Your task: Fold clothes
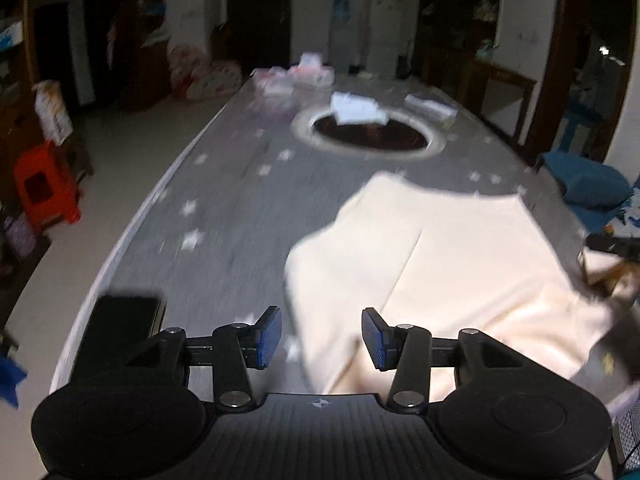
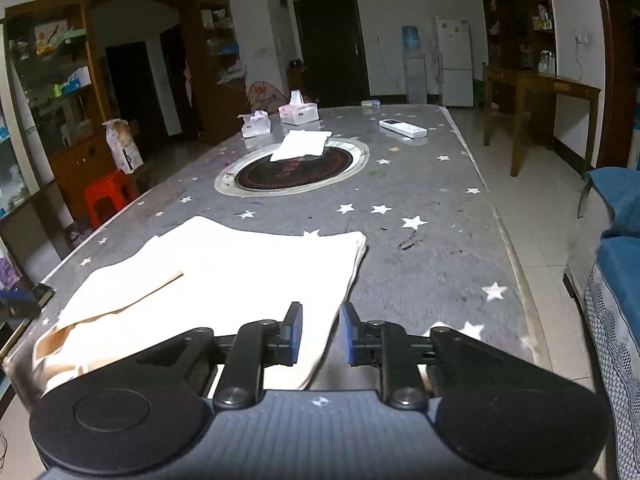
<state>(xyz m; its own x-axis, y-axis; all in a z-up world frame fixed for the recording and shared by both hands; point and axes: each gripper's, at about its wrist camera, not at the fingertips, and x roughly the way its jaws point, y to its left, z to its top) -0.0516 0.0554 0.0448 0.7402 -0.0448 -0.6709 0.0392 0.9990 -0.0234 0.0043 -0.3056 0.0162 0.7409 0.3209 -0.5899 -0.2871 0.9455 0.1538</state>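
Two grippers, both empty. My left gripper [image 1: 322,338] stands with its blue pads wide apart, above the near left edge of the cream garment [image 1: 440,264]; nothing lies between the pads. My right gripper [image 2: 320,334] has its pads set narrower but plainly apart, poised over the garment's near right edge, gripping no cloth.

Cream garment [image 2: 224,276]: lies flat on the grey star-patterned table [image 2: 420,248], spreading from 12 o'clock of my right gripper toward 10 o'clock. One layer is doubled over another, with a straight fold line running lengthwise; a tan inner lining shows at the near left corner, at 9 o'clock.

Beyond, at 12 o'clock: a round inset hob [image 2: 296,168] with a white folded cloth [image 2: 300,145] resting on it; farther on, tissue packs [image 2: 299,113] and a remote [image 2: 403,128].

Stage, as I judge it: the garment is partly folded, so this fits either a pause between folds or a release after a completed fold. Any further fold would call for each gripper to pinch a near edge and carry it over evenly.
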